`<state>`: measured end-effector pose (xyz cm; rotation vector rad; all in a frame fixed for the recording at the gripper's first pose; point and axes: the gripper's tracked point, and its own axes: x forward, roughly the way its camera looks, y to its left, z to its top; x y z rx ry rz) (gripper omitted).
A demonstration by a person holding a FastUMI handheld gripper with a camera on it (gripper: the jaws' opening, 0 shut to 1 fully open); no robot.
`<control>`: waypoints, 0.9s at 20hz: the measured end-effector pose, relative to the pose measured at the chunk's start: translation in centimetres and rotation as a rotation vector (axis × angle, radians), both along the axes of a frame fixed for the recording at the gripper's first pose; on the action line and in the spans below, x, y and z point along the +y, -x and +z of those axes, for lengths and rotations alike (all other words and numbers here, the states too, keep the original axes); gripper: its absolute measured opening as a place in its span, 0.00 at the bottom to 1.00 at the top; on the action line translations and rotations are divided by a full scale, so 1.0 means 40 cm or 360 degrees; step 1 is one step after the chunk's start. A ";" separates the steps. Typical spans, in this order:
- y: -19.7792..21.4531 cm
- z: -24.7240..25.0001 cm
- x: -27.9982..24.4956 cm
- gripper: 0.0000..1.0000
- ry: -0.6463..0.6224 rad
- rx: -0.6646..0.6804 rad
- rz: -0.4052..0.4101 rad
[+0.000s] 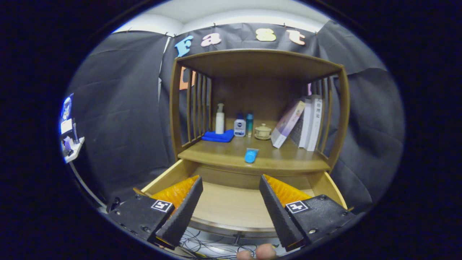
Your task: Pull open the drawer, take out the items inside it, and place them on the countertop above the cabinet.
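Gripper [229, 206] jaws released, nothing between them, over the pulled-out drawer [231, 207] whose visible floor looks bare; blue packet [251, 155] lies on the countertop [288, 159] at 12 o'clock beyond the fingers.

Dim, even light, seemingly from overhead; strong fisheye bending at the edges, centre fairly sharp.

Gripper [228, 202] level, jaws spread wide and empty; fingertips of a hand [257, 252] just beneath
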<state>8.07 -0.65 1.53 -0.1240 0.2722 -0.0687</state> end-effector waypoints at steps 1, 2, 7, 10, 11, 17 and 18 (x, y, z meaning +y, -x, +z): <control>0.012 -0.023 -0.013 1.00 0.0001 -0.0023 -0.0012; 0.025 -0.046 -0.021 0.99 -0.0007 -0.0033 -0.0026; 0.094 -0.138 -0.002 1.00 0.0002 -0.0123 0.0023; 0.110 -0.200 0.009 1.00 0.0033 -0.0125 0.0041; 0.111 -0.224 0.001 1.00 0.0046 -0.0115 0.0020; 0.119 -0.306 -0.037 1.00 0.0037 -0.0140 -0.0103; 0.120 -0.323 -0.044 1.00 0.0005 -0.0132 -0.0123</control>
